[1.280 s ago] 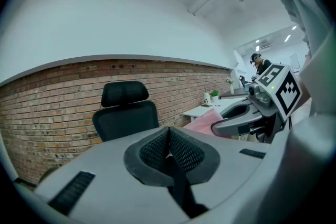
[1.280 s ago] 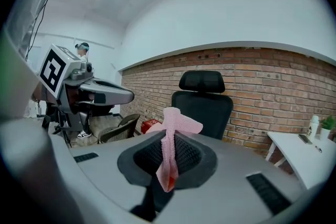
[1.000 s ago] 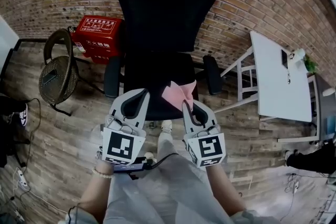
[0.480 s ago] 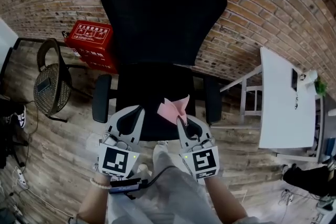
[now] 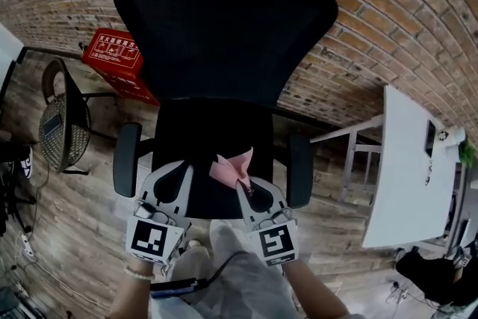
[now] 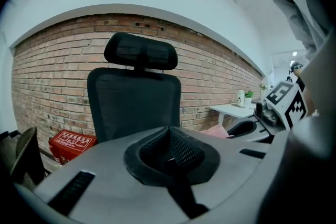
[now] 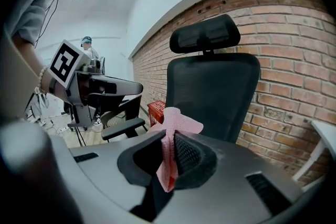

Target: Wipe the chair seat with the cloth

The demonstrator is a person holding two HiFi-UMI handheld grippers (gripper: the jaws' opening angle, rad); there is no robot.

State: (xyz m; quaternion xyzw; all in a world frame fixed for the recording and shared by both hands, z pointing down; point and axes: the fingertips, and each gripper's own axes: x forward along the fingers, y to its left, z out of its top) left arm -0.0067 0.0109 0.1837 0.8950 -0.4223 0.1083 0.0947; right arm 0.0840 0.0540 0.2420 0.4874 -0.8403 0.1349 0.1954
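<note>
A black office chair (image 5: 224,26) with a high mesh back stands against the brick wall; its seat (image 5: 205,138) lies just ahead of both grippers. My right gripper (image 5: 240,181) is shut on a pink cloth (image 5: 231,168), which sticks up from its jaws over the seat's front part. In the right gripper view the pink cloth (image 7: 173,139) is pinched between the closed jaws, with the chair back (image 7: 212,94) behind. My left gripper (image 5: 177,174) hovers at the seat's front left, shut with nothing in it. The left gripper view shows the chair back (image 6: 134,105) ahead.
A red box (image 5: 112,60) sits on the floor left of the chair, next to a wicker chair (image 5: 60,116). A white table (image 5: 407,168) stands at the right. Armrests (image 5: 127,168) flank the seat. The person's legs (image 5: 231,280) are below the grippers.
The view has closed in on the chair, which now fills more of the frame. Both grippers have come forward over the seat's front, the right one still holding the cloth.
</note>
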